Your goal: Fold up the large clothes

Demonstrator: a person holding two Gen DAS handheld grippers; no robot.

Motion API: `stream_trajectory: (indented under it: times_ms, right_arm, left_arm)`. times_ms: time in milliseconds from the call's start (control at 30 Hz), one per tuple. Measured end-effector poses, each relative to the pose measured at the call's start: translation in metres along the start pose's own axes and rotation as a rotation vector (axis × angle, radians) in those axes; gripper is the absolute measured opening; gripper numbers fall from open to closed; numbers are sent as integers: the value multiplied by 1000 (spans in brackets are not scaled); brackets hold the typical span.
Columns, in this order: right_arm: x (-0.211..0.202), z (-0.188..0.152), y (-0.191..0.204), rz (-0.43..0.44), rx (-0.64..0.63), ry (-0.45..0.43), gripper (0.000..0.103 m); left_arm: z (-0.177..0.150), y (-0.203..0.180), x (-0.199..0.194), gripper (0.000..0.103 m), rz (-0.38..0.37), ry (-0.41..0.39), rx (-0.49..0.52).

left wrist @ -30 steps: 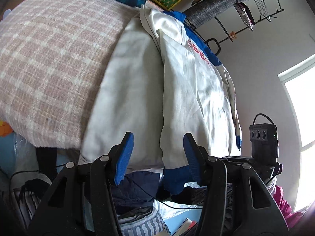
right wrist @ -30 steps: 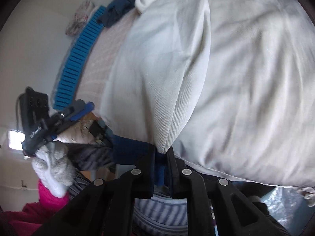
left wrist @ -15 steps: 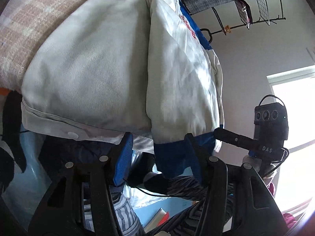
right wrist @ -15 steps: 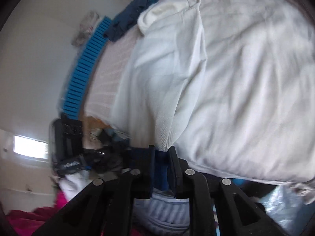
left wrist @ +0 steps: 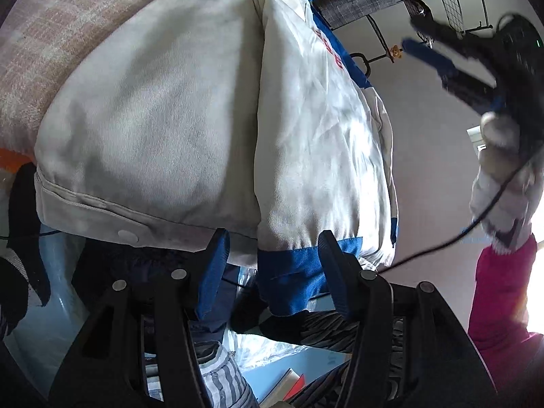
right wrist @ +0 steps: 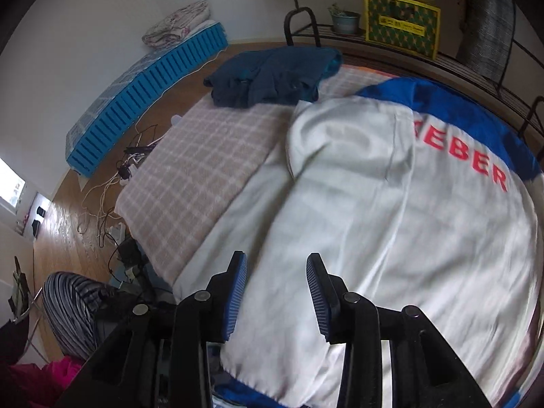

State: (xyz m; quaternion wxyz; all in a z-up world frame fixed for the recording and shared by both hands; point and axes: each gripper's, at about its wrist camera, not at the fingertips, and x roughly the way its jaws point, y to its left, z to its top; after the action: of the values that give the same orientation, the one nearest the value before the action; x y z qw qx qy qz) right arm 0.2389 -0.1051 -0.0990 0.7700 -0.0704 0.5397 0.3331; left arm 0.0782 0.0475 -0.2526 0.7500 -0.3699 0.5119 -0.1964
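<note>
**White jacket lies on the bed, both claws free of it**

The big white jacket (right wrist: 391, 224) lies spread over the bed, on top of a pink-and-cream checked blanket (right wrist: 190, 183). It has blue across the shoulders, red lettering below that, and a blue band along its hem (left wrist: 299, 272), which hangs off the near edge of the bed. One side of the jacket is folded in over the middle, leaving a long crease running down the cloth.

The left gripper (left wrist: 272, 268) sits low at the bed's edge, its blue-padded jaws standing apart. The blue hem band lies in the gap between them, but the pads do not press on it; the cloth hangs loose there.

The right gripper (right wrist: 275, 292) hovers above the white cloth, pointing down at it. Its jaws are opening, with nothing between them. From the left side it shows as a blur up in the air, carried by a hand in a pale glove (left wrist: 503, 176) with a pink sleeve (left wrist: 499, 292) below it.

A dark blue garment (right wrist: 272, 78) lies bundled at the far end of the blanket. Beyond the bed, a blue slatted crate (right wrist: 142, 98) stands along the wall on the wooden floor, and a yellow-and-green box (right wrist: 401, 23) rests on a dark metal rack.
</note>
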Motion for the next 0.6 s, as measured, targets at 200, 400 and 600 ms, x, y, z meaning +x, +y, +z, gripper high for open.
stream_trajectory:
  times_ms: [200, 400, 600]
  right_arm:
    - [67, 67, 15, -67, -45, 51, 43]
    - [135, 101, 13, -166, -73, 103, 45]
    - [186, 122, 13, -273, -95, 150, 44]
  left_arm:
    - [-2, -8, 2, 8, -9, -5, 67]
    - [-2, -11, -9, 4, -27, -49, 78]
    - [-4, -9, -18, 4, -19, -64, 91]
